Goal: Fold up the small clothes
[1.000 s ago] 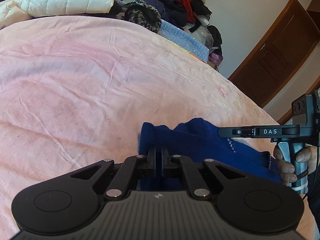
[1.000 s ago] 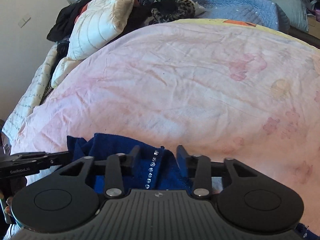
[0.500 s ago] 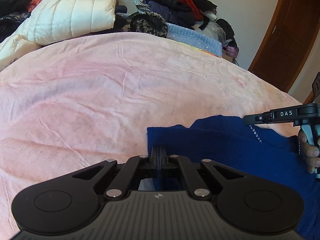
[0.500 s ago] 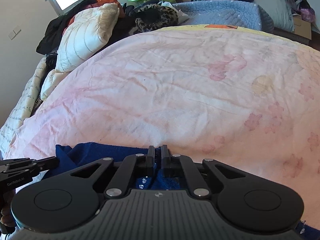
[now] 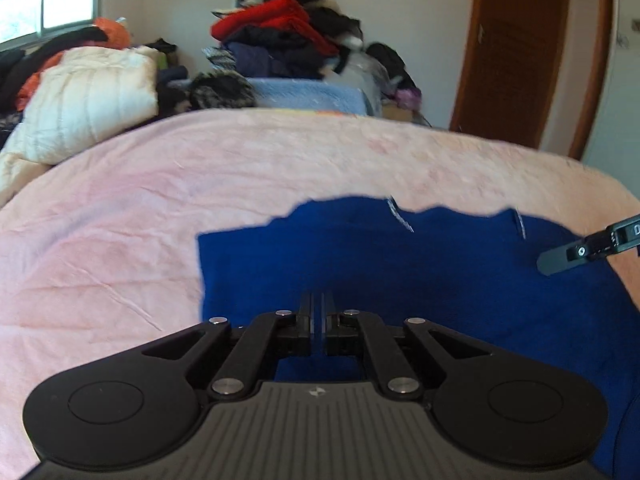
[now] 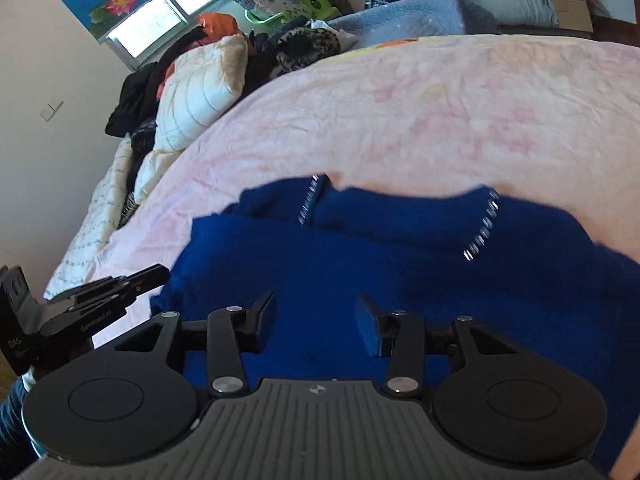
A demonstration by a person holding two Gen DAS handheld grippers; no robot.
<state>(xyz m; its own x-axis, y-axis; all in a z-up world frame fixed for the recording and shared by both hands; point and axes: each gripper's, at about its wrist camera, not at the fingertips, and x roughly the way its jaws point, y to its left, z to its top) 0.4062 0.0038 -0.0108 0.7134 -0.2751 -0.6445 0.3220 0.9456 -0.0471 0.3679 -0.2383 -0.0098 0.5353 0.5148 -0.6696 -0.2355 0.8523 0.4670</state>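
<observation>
Your left tool has its fingers pressed together on a thin fold of the blue garment, right at the near edge of the cloth. The garment lies spread across the near part of the pink bed cover, its far edge ragged and wavy, with two short lines of sparkly studs running down from that edge.

Your right tool has just been opening; its fingers stand apart over the blue cloth with nothing pinched between them, the fabric lying loose beneath. From the left wrist view you catch the tip of that right tool at the right edge, poised above the garment's right side. From the right wrist view your left tool shows at the near left, at the garment's left corner.

Far across the bed sit a white quilted jacket, a light blue blanket and a heap of clothes against the wall. A brown wooden door stands at the far right.
</observation>
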